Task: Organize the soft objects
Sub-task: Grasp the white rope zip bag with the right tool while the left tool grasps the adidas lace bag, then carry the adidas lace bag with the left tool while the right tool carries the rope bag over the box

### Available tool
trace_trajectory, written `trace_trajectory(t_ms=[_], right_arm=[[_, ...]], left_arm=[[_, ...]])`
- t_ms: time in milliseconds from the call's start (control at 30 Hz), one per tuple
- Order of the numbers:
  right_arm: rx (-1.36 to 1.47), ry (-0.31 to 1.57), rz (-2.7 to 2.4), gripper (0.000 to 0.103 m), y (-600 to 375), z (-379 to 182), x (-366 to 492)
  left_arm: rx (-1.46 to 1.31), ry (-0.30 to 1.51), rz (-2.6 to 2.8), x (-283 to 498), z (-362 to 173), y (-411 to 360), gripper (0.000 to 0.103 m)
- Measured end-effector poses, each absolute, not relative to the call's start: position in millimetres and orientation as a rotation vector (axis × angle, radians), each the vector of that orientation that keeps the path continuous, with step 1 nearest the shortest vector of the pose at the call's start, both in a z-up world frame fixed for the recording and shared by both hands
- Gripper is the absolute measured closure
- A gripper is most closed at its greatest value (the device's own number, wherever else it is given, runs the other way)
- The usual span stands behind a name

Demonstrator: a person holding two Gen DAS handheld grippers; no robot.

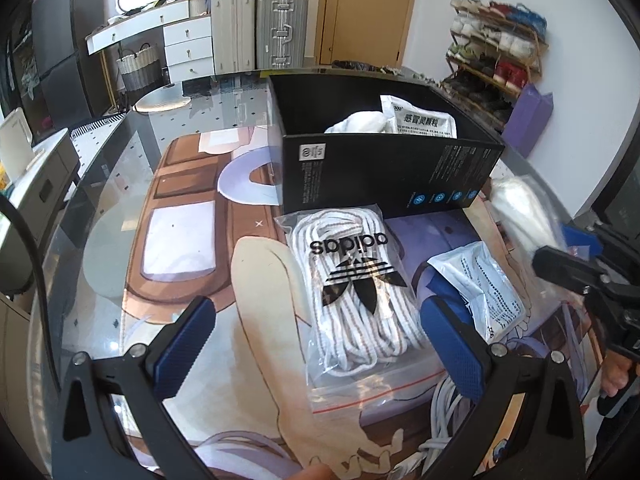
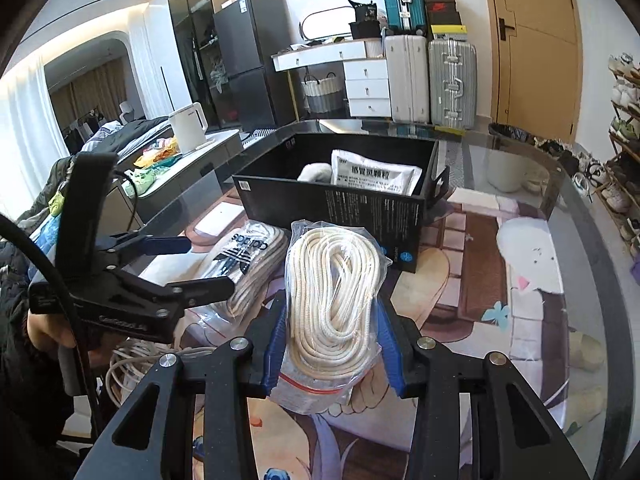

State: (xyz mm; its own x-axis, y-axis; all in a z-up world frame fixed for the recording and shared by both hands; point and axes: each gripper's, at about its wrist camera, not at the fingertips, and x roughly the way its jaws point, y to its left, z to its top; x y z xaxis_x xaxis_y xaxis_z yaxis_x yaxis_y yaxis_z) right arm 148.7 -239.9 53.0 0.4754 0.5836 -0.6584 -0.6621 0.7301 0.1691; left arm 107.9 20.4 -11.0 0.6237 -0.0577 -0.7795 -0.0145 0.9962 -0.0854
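Observation:
My right gripper (image 2: 332,344) is shut on a clear zip bag of cream rope (image 2: 332,292), held just above the table in front of the black box (image 2: 340,208). In the left wrist view that bag (image 1: 516,216) is a white blur at the right gripper (image 1: 560,256). Inside the box lie a white printed packet (image 2: 376,176) and a white cloth (image 2: 314,172). My left gripper (image 1: 318,344) is open, its blue pads wide apart on either side of the Adidas lace bag (image 1: 352,292) and not touching it. A second white packet (image 1: 480,280) lies to that bag's right.
A printed mat (image 1: 256,280) covers the round glass table (image 1: 100,184). A coil of white cable (image 2: 132,364) lies near the front edge by the person's hand. Off the table are suitcases (image 2: 432,80), a white kettle (image 2: 188,128) and a shoe rack (image 1: 496,52).

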Motion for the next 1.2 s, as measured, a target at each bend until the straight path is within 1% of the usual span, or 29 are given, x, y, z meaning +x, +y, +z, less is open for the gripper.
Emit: trace_trajectory(t_ms=[167, 333, 400, 433, 500, 533, 567, 600, 700, 767, 900, 1200], right_arm=[[-0.110, 0.749, 0.759, 0.062, -242.9, 56.3, 146.7], [-0.107, 0.744, 0.757, 0.062, -245.6, 59.6, 145.9], [-0.106, 0.743, 0.755, 0.062, -247.4, 60.0, 147.7], [-0.105, 0.743, 0.755, 0.062, -247.7, 60.0, 148.3], [-0.104, 0.744, 0.752, 0.062, -248.9, 60.0, 149.2], [-0.103, 0.745, 0.752, 0.062, -249.2, 60.1, 149.1], [-0.103, 0.745, 0.752, 0.062, -249.8, 60.0, 149.3], [-0.102, 0.746, 0.752, 0.062, -249.9, 59.9, 149.6], [-0.103, 0.746, 0.753, 0.062, -250.3, 60.0, 149.4], [-0.102, 0.745, 0.751, 0.062, -250.4, 60.1, 149.6], [-0.100, 0.745, 0.749, 0.062, -250.8, 60.0, 150.2], [-0.098, 0.728, 0.746, 0.062, -252.2, 63.9, 149.7]], left_arm=[[-0.045, 0.900, -0.024, 114.0, -3.4, 13.3, 0.000], [-0.056, 0.923, -0.018, 124.1, -3.6, 13.3, 0.002], [-0.062, 0.931, -0.017, 127.4, -5.1, 13.1, 0.011], [-0.062, 0.943, -0.016, 129.0, -6.9, 12.8, 0.013], [-0.058, 0.959, -0.034, 130.9, -9.7, 10.0, 0.020], [-0.048, 0.964, -0.037, 131.1, -10.6, 7.6, 0.021], [-0.037, 0.965, -0.039, 131.3, -11.2, 5.0, 0.028], [-0.029, 0.965, -0.048, 131.2, -11.7, 2.7, 0.039], [-0.015, 0.957, -0.056, 129.1, -11.2, -2.4, 0.059], [-0.014, 0.941, -0.067, 125.0, -7.6, -4.1, 0.064], [-0.015, 0.931, -0.079, 119.2, -2.7, -3.0, 0.066], [-0.044, 0.873, -0.095, 108.5, 19.1, 7.1, 0.066]])
